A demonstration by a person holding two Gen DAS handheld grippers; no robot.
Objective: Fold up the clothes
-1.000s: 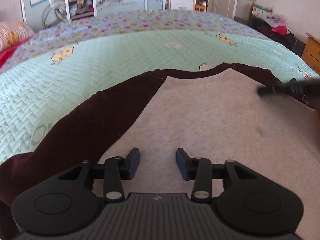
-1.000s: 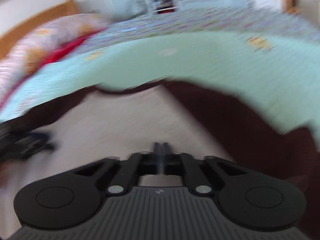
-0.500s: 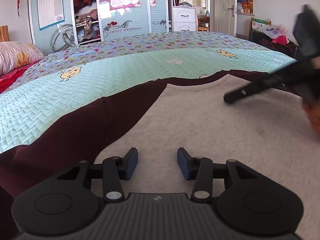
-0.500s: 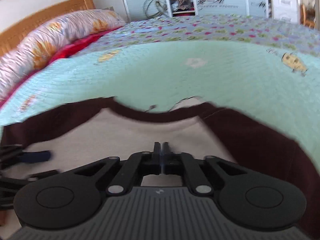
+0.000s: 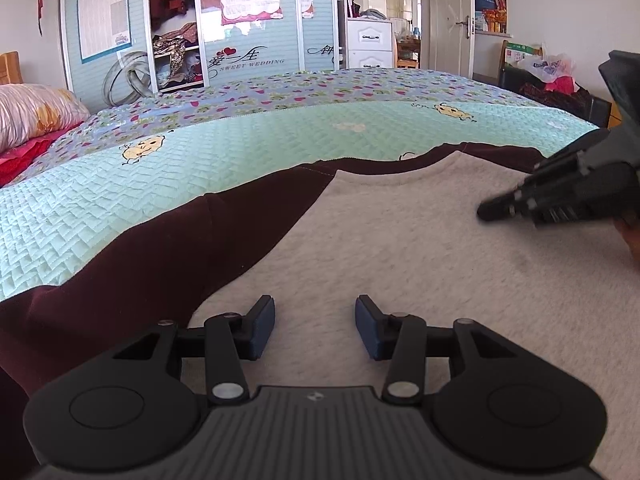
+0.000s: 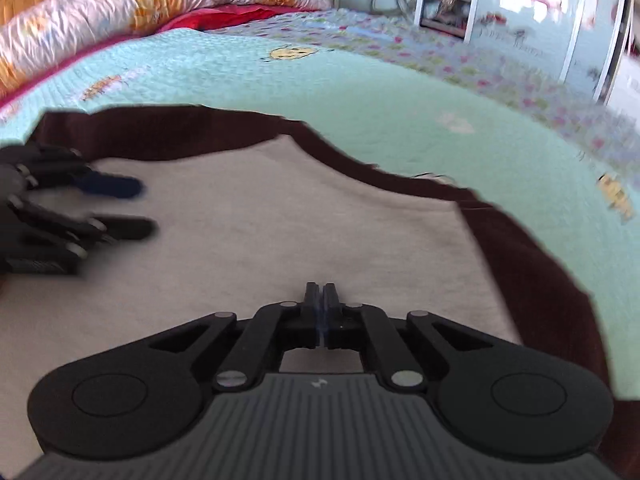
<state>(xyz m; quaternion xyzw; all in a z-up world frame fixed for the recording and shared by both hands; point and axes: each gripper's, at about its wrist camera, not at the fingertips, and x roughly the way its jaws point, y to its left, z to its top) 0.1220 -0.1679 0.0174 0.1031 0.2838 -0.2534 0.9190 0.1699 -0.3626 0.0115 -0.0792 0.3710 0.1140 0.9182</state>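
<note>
One sweatshirt [image 5: 400, 248] lies flat on the bed [image 5: 200, 184]; of two grippers, left gripper [image 5: 315, 326] jaws spread, right gripper [image 6: 320, 294] jaws pressed together, empty.

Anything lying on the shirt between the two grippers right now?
No. Between the left gripper and the right gripper the left wrist view shows only bare grey fabric of the shirt.

Fuzzy, matt grey fleece sweatshirt [image 5: 400, 240] with maroon cloth sleeves, quilted mint cotton bedspread [image 5: 200, 168] stitched in zigzags, satin-sheen floral pillow [image 6: 120, 4], matt black plastic left gripper [image 5: 315, 326] with shiny metal pivot pins, glossy wardrobe doors [image 5: 256, 20].
</note>
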